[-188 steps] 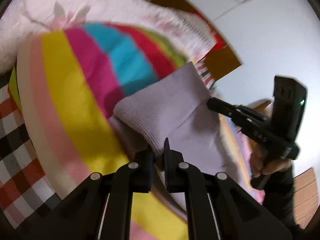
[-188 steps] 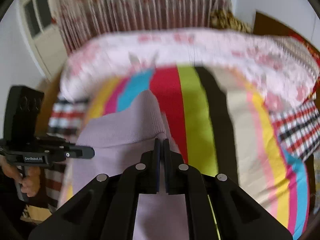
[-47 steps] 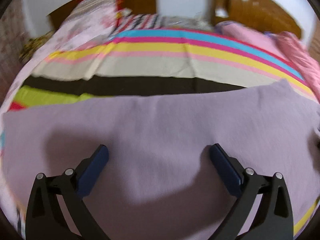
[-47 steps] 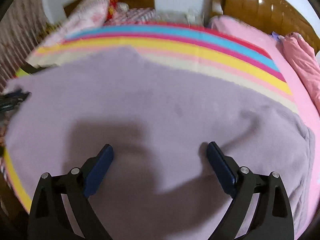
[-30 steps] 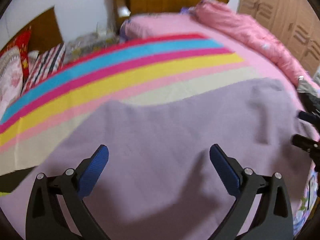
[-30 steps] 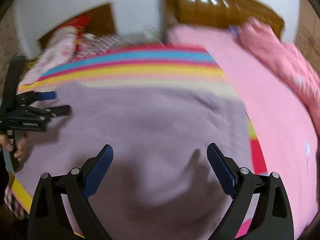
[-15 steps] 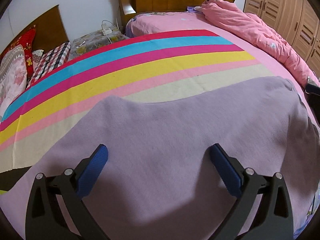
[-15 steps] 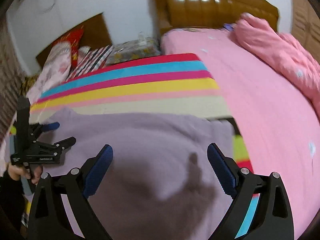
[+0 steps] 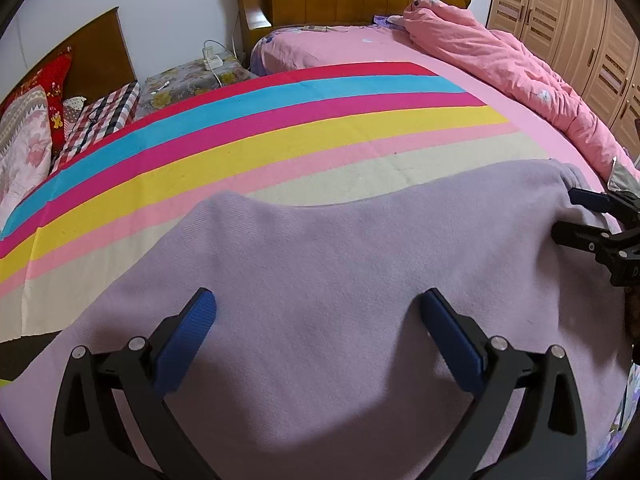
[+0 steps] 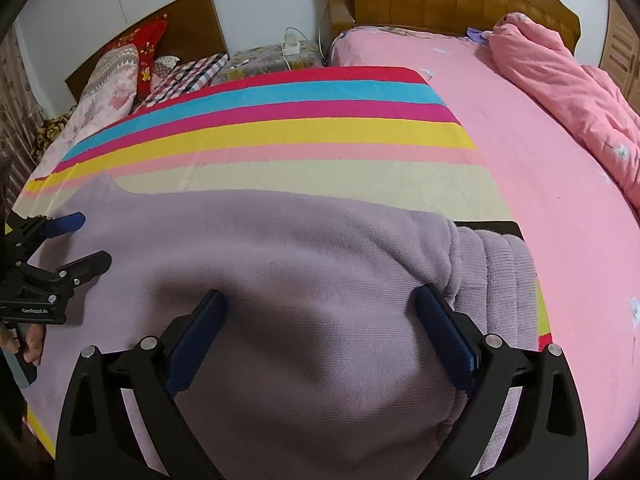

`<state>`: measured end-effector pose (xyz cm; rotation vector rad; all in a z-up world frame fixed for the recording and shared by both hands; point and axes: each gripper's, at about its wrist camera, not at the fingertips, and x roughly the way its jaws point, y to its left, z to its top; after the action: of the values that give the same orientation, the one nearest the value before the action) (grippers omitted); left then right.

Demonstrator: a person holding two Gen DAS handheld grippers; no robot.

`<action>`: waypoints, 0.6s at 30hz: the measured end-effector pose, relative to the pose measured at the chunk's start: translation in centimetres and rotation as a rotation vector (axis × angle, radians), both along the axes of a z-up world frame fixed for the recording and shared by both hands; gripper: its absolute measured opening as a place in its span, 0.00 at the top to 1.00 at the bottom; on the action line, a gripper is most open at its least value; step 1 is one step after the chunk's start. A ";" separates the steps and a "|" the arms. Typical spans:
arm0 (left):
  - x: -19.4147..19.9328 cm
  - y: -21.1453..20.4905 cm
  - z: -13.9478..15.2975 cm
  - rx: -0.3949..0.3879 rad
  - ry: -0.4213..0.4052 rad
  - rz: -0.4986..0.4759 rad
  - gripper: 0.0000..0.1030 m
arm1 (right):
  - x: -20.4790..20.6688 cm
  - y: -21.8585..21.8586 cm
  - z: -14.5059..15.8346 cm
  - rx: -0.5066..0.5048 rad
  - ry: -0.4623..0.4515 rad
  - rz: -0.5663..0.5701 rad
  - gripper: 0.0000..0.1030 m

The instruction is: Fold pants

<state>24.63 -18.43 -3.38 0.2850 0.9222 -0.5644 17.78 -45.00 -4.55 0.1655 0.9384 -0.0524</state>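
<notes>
Released since earlier, lilac pants (image 9: 320, 280) lie lengthwise along stripes, both hand-held grippers (image 9: 316, 320) (image 10: 320, 316) wide open, empty.

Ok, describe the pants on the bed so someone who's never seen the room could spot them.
Find the bed with the rainbow-striped blanket. The pants lie spread flat across its near end. They are the only plain lilac fabric there, fuzzy, with a ribbed waistband at the right.
</notes>
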 end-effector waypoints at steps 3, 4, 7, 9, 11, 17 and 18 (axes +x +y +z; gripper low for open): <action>0.1 1.2 0.4 -0.065 0.019 0.012 0.02 | 0.2 0.9 0.0 -0.033 0.011 -0.006 0.09; -0.1 2.7 1.0 -0.102 0.032 0.058 0.02 | 0.2 1.3 0.1 -0.054 0.025 -0.013 0.10; -1.7 8.5 2.7 -0.323 0.093 0.100 0.02 | 0.0 3.3 1.4 -0.171 0.076 -0.123 0.10; -3.5 14.4 4.3 -0.412 0.055 0.139 0.02 | -0.6 5.9 3.4 -0.229 0.056 -0.196 0.09; -4.5 19.8 5.0 -0.364 -0.021 0.241 0.02 | -1.0 10.3 5.7 -0.163 -0.044 -0.109 0.09; -4.3 36.8 3.7 -0.230 -0.032 0.626 0.02 | 2.0 31.4 6.8 -0.119 -0.110 0.443 0.09; -4.0 39.2 3.3 -0.226 -0.019 0.682 0.02 | 2.4 35.2 6.4 -0.123 -0.100 0.528 0.09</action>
<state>20.60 20.79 -0.07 -0.2288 0.8624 -0.0308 20.16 -9.81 1.88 -0.1951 0.8517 0.3815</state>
